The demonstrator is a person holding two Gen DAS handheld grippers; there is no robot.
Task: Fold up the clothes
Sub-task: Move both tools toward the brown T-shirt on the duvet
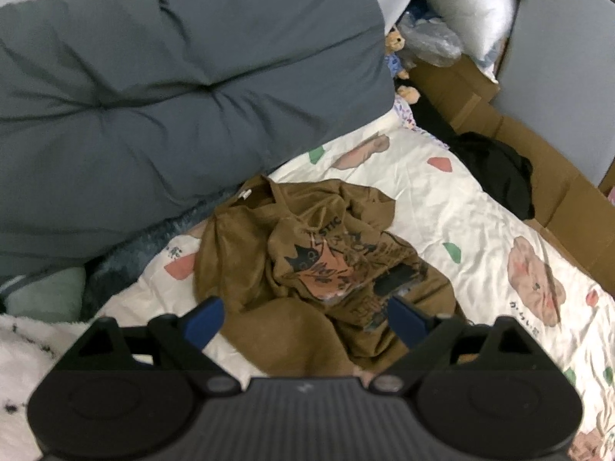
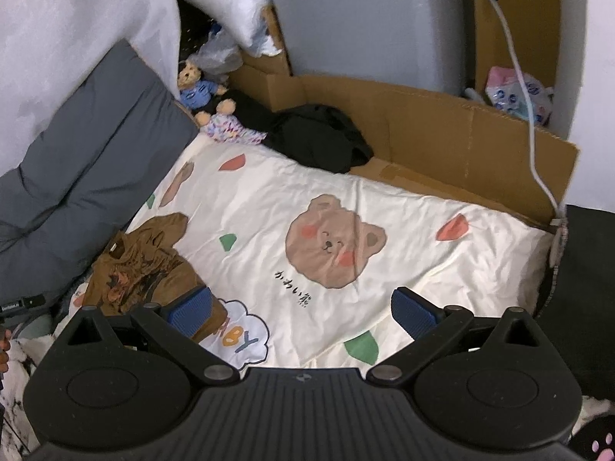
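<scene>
1. A brown shirt (image 1: 307,265) lies crumpled on a cream sheet (image 1: 442,207) printed with bear faces, near the sheet's left edge.
2. The shirt's printed front faces up, showing a dark and orange graphic with some letters; its collar with a small white tag points toward the far edge.
3. The left gripper (image 1: 307,319) hangs over the near part of the shirt, its jaws spread wide and holding nothing; whether its blue pads (image 1: 203,320) touch the cloth cannot be told.
4. The right gripper (image 2: 303,313) is over bare sheet near its near edge, jaws likewise wide apart and empty.
5. In the right wrist view the shirt (image 2: 146,265) sits to the left of the gripper, and the left pad (image 2: 190,309) overlaps its near corner in the picture.
6. A large bear face (image 2: 332,240) is printed near the middle of the sheet (image 2: 442,253), beyond the right gripper.
7. A grey cushion (image 1: 173,88) runs along the sheet's left edge, just beside the shirt.
8. A black garment (image 2: 319,136) lies bunched at the far edge, partly on cardboard (image 2: 442,130).
9. The cardboard borders the far and right edges of the sheet.
10. A teddy bear (image 2: 198,84) in a blue top sits at the far left corner, next to the cushion.
11. A white cable (image 2: 519,88) hangs down over the cardboard at the right.
</scene>
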